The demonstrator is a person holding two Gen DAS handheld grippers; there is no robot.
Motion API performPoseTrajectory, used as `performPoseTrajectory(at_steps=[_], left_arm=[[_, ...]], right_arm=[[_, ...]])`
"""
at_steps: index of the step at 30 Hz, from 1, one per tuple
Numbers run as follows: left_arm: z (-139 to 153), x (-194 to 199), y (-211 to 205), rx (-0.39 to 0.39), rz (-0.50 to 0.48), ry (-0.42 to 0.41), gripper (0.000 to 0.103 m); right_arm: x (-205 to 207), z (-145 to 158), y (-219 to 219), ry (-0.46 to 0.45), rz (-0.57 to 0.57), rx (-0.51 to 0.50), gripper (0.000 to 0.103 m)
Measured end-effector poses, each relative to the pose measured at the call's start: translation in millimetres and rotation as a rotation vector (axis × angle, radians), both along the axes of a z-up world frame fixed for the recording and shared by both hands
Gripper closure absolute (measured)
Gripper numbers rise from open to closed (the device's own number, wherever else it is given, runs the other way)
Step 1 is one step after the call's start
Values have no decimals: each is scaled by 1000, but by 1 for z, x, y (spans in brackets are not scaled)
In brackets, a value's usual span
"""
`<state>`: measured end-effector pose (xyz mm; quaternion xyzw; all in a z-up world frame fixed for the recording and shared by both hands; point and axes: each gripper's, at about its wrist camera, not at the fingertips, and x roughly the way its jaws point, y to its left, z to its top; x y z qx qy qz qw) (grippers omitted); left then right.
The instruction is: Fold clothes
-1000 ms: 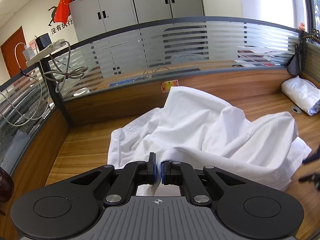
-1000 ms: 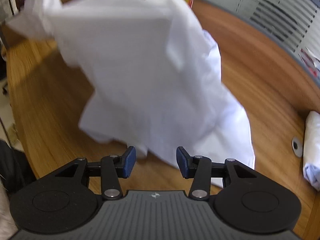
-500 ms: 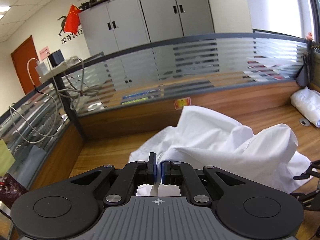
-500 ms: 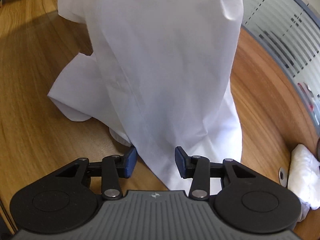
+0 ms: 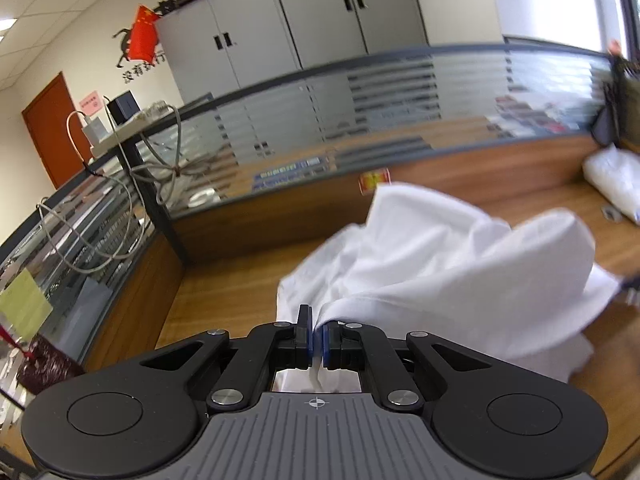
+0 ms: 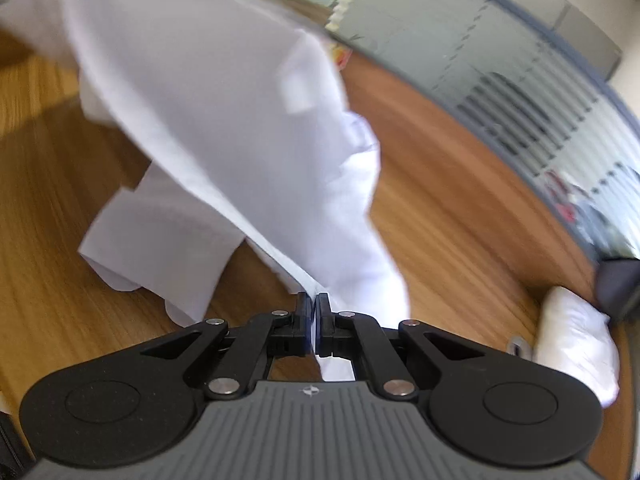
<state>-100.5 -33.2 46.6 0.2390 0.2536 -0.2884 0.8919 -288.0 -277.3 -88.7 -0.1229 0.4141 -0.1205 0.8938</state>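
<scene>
A white shirt [image 5: 448,264] hangs bunched over the wooden desk [image 5: 224,292], lifted off the surface between both grippers. My left gripper [image 5: 317,338] is shut on one edge of the shirt, with cloth pinched between its blue pads. In the right wrist view the shirt [image 6: 224,112] stretches away up and to the left, with its lower parts drooping toward the desk [image 6: 52,240]. My right gripper [image 6: 313,320] is shut on another edge of the shirt.
A folded white garment [image 5: 616,180] lies at the desk's far right corner; it also shows in the right wrist view [image 6: 576,340]. A glass partition [image 5: 360,120] with a wooden base rims the desk. Cables [image 5: 120,200] hang at the left.
My right gripper has shut on the shirt's edge; it was open half a second ago. Both grippers have risen, and the shirt hangs higher and more stretched.
</scene>
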Motion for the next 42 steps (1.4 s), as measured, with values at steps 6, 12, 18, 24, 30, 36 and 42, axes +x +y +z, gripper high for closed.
performPoseTrajectory(at_steps=[6,12,18,24,30,36,42], left_arm=[[-8,-30,16,33,-32,63,97],[0,-42,16,35,-63,61,98],[-4,-12,-5,11,-86,32,99],[-22,51,-31,1,-65,34,99],[-56,117,-55,13,-28,86,99],[-97,160,-76,79,-10,143,99],[-136,181,-88,123,14,218,99]], right_arm=[[-39,46,-8,-8,-59,24,101],[-63,95,-19,-76,-133,-33,101],[-34,146,-48,-173,-167,-117,101],[45,150,-103,-214,-187,-168,101],[137,113,-162,-111,-171,-85,101],[194,55,-191,18,-165,8,101],[210,18,-197,91,-160,74,101]])
